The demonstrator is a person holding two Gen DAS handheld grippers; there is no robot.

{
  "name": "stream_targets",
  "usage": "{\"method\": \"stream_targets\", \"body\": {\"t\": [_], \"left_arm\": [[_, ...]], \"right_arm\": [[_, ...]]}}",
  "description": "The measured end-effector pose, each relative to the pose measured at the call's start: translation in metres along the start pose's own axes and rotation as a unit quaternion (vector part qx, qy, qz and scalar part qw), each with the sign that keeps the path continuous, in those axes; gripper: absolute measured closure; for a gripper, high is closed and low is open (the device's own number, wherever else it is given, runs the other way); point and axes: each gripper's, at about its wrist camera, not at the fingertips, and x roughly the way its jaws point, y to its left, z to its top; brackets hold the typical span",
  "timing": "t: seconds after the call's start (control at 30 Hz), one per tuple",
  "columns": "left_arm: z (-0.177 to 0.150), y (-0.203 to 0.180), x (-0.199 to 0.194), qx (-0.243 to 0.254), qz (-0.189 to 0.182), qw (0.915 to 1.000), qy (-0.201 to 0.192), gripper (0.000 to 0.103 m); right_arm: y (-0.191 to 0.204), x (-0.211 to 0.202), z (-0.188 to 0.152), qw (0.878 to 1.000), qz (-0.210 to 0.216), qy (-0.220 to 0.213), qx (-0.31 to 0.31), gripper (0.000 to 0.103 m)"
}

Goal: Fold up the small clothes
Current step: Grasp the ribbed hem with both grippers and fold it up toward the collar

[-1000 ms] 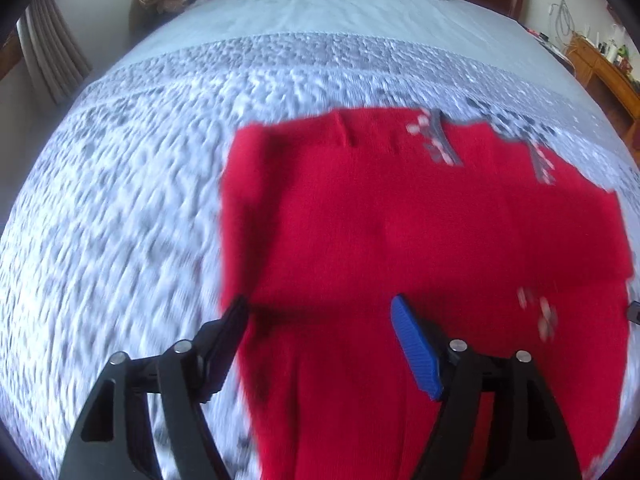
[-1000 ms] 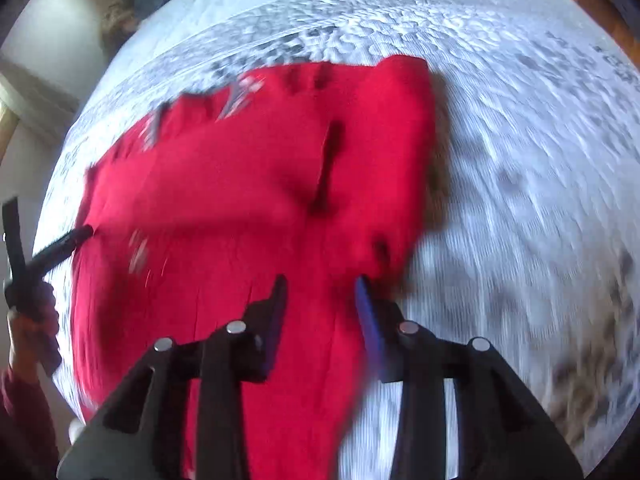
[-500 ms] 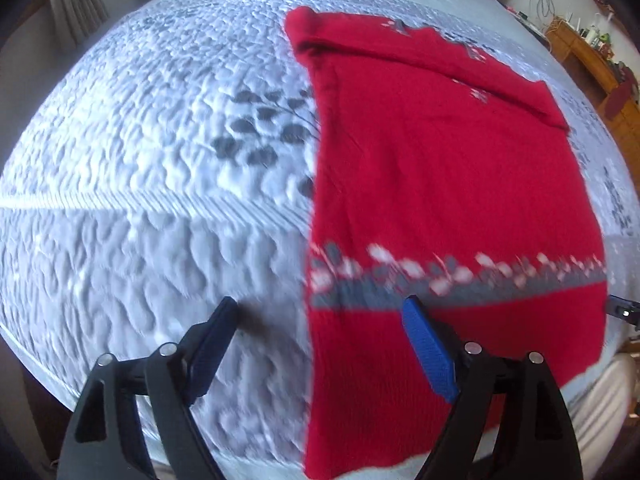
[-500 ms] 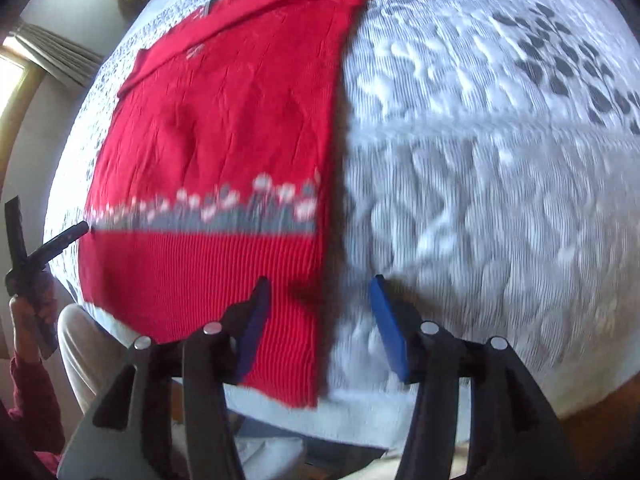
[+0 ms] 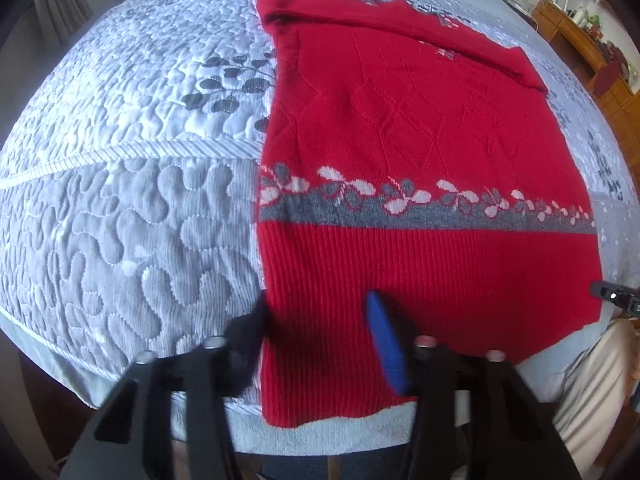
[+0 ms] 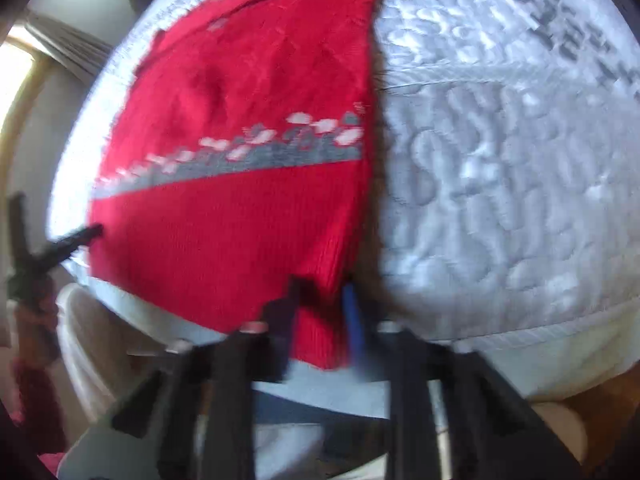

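While both grippers are pointed steeply down over the near edge of the bed [image 5: 120,208], the red sweater [image 5: 420,152] is seen lying flat on the quilt, hem towards the edge. The left gripper [image 5: 320,332] is set astride the hem's left corner, its jaws closing with the knit between them. The right gripper [image 6: 320,308] is clamped tight on the hem's right corner.

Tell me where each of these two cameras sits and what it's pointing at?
Left wrist: on the left gripper, looking steeply down its fingers at the red sweater on the quilt; the jaws are closing over the hem's left corner.
Right wrist: on the right gripper, pinching the hem's right corner; a sleeve shows far left.
Shared: sweater, quilt, each other's gripper.
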Motion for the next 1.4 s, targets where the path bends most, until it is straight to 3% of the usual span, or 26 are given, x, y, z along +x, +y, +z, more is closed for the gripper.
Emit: {"method": "stream_targets", "body": {"t": [0.03,0.1,0.37,0.53,0.8,0.97,1.17,1.27,1.3,1.33,1.37,1.4], "left_arm": [[0.001,0.003,-0.002,-0.008,-0.02,0.9998,0.003,0.085],[-0.003,0.007,-0.006,-0.022,-0.051,0.9985,0.007,0.093],[-0.007,0.035,-0.031,-0.079,-0.131,0.9878,-0.026,0.095],[0.01,0.047,-0.046,-0.107,-0.16,0.9802,-0.047,0.096],[0.097,0.053,-0.034,-0.138,-0.161,0.975,-0.065,0.096],[0.146,0.054,0.003,-0.166,-0.146,0.9739,-0.051,0.096],[0.18,0.054,0.046,-0.164,-0.124,0.9782,-0.027,0.095],[0.19,0.055,0.049,-0.156,-0.13,0.9789,-0.02,0.092],[0.194,0.057,0.048,-0.156,-0.132,0.9786,-0.022,0.085],[0.199,0.061,0.044,-0.156,-0.123,0.9796,-0.029,0.071],[0.204,0.066,0.039,-0.156,-0.115,0.9803,-0.039,0.062],[0.207,0.071,0.031,-0.153,-0.108,0.9807,-0.056,0.046]], "right_arm": [[0.001,0.0,0.0,1.0,0.011,0.0,0.003,0.096],[0.005,-0.001,-0.001,1.0,0.01,-0.005,0.004,0.096],[0.002,-0.035,-0.004,0.998,0.055,-0.036,0.012,0.097],[0.003,-0.047,0.015,0.994,0.096,-0.039,0.02,0.097],[-0.009,-0.06,0.1,0.987,0.134,-0.058,0.063,0.097],[-0.019,-0.039,0.173,0.987,0.123,-0.04,0.1,0.097],[-0.025,-0.005,0.225,0.988,0.095,-0.018,0.117,0.097],[-0.031,0.004,0.236,0.989,0.081,-0.012,0.125,0.088],[-0.033,0.005,0.238,0.988,0.076,-0.013,0.13,0.086],[-0.038,0.003,0.241,0.988,0.065,-0.02,0.137,0.08],[-0.041,0.002,0.243,0.988,0.062,-0.023,0.139,0.078],[-0.046,-0.002,0.243,0.987,0.064,-0.029,0.142,0.078]]}}
